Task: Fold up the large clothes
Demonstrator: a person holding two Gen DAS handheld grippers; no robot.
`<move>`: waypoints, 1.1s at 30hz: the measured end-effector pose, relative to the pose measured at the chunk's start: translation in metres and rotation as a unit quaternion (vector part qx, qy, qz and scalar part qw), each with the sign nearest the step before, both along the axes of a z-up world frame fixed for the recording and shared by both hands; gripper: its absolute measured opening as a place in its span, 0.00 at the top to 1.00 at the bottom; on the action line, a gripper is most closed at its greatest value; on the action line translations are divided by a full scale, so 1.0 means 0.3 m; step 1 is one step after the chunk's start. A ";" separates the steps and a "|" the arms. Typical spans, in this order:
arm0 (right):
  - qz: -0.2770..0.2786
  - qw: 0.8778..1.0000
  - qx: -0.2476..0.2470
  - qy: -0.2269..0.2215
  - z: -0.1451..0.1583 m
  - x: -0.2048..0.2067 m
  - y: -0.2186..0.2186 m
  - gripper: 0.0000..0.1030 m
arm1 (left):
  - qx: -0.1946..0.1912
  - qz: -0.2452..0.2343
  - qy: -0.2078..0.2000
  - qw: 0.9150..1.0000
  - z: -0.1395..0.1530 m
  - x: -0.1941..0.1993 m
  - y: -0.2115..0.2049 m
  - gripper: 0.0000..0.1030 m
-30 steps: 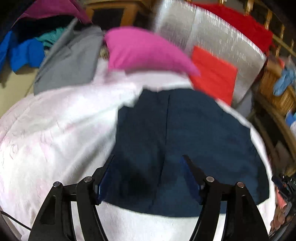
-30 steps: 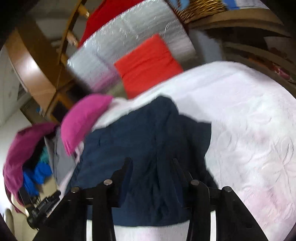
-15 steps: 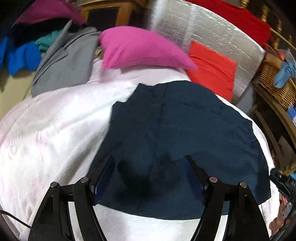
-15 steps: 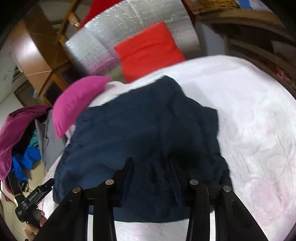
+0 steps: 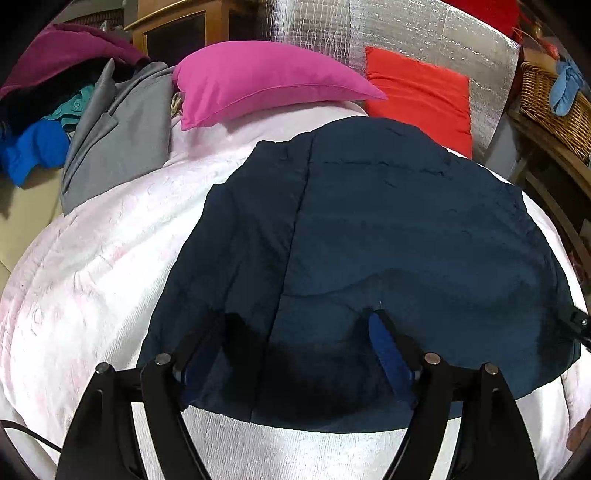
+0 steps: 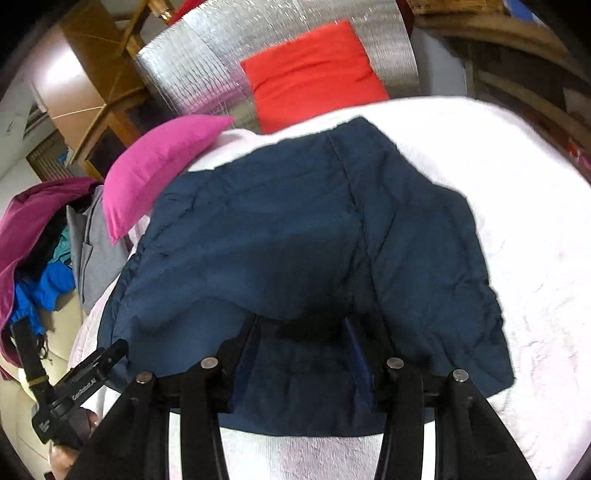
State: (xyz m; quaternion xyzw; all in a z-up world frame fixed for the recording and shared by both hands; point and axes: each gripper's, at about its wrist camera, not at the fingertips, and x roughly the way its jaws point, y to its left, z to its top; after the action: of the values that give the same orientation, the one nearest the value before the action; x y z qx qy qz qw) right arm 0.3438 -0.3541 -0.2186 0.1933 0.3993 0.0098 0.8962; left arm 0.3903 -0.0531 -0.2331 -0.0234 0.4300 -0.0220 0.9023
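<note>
- Navy garment (image 5: 388, 229) lies spread on the white quilted bed cover (image 5: 96, 266), filling the middle of the left wrist view; a seam runs from its top edge down toward lower centre.
- Same garment in the right wrist view (image 6: 295, 251), centre frame, its near hem just above the bottom strip of bed cover.
- Left tool (image 5: 295, 332), bottom centre: jaws have just been opening and stand wide apart, released, over the near part of the garment. No cloth pinched between the blue pads; whether the tips touch the fabric, cannot tell.
- Right tool (image 6: 301, 332), bottom centre: jaws have just been opening, parted, nothing clamped. Garment lies under and between the fingers.
- Pink pillow (image 5: 266, 81) at upper centre, just beyond the garment's far edge.
- Red cushion (image 5: 417, 96) at upper right, leaning on a silver foil panel (image 5: 406, 33).
- Grey jacket (image 5: 118, 136) and a heap of purple, blue and teal clothes (image 5: 40, 110) at upper left.
- Wicker basket (image 5: 550, 103) at right edge.
</note>
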 end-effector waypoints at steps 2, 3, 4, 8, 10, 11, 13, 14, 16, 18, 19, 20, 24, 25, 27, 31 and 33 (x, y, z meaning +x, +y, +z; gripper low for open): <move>-0.002 1.000 -0.002 -0.007 0.024 -0.022 -0.006 0.44 | 0.003 0.000 -0.001 1.000 0.002 -0.012 -0.019 0.20; -0.003 1.000 0.001 -0.005 0.016 -0.022 -0.004 0.36 | 0.006 0.000 -0.002 1.000 -0.002 -0.012 -0.021 0.19; -0.005 1.000 0.001 0.001 0.009 -0.031 -0.006 0.34 | 0.009 -0.001 -0.002 1.000 -0.004 -0.011 -0.023 0.17; 0.000 0.999 -0.022 0.050 -0.055 0.012 0.014 0.34 | 0.024 -0.004 -0.003 1.000 -0.022 -0.004 -0.028 0.10; 0.003 0.998 -0.036 0.054 -0.054 0.021 0.029 0.33 | 0.031 -0.005 -0.002 1.000 -0.034 -0.001 -0.025 0.06; 0.002 0.998 -0.037 0.055 -0.057 0.023 0.031 0.33 | 0.034 -0.006 -0.002 0.999 -0.038 0.002 -0.024 0.06; 0.002 0.998 -0.037 0.058 -0.066 0.029 0.032 0.33 | 0.040 -0.007 -0.003 0.999 -0.046 0.005 -0.024 0.03; 0.003 0.998 -0.038 0.059 -0.069 0.033 0.033 0.33 | 0.044 -0.008 -0.003 0.999 -0.050 0.007 -0.025 0.02; 0.005 0.997 -0.041 0.059 -0.073 0.037 0.035 0.33 | 0.050 -0.011 -0.005 0.999 -0.058 0.012 -0.027 0.01; 0.006 0.997 -0.042 0.059 -0.073 0.036 0.033 0.32 | 0.054 -0.012 -0.005 0.998 -0.060 0.007 -0.030 0.00; 0.007 0.997 -0.041 0.058 -0.073 0.038 0.031 0.32 | 0.054 -0.012 -0.006 0.998 -0.059 0.002 -0.031 0.00; 0.009 0.997 -0.040 0.057 -0.073 0.037 0.030 0.31 | 0.056 -0.012 -0.007 0.998 -0.062 0.000 -0.031 0.00; 0.014 0.998 -0.035 0.054 -0.076 0.039 0.027 0.30 | 0.063 -0.013 -0.012 0.998 -0.072 -0.012 -0.041 0.00; 0.013 0.998 -0.028 0.052 -0.073 0.035 0.023 0.30 | 0.066 -0.014 -0.012 0.998 -0.074 -0.014 -0.044 0.00; 0.013 0.999 -0.006 0.045 -0.062 0.025 0.005 0.30 | 0.073 -0.017 -0.014 0.997 -0.078 -0.018 -0.049 0.00; -0.005 0.999 0.035 0.003 -0.004 -0.022 -0.068 0.30 | 0.075 -0.015 -0.015 0.997 -0.083 -0.022 -0.054 0.00; -0.029 0.999 0.029 -0.019 0.028 -0.045 -0.110 0.30 | 0.072 -0.011 -0.012 0.997 -0.087 -0.021 -0.052 0.00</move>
State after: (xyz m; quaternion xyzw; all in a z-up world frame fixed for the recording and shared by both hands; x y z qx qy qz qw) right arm 0.3302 -0.3870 -0.2101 0.2305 0.3764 -0.0006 0.8973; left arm 0.3840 -0.0688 -0.2591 0.0465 0.4195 -0.0014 0.9066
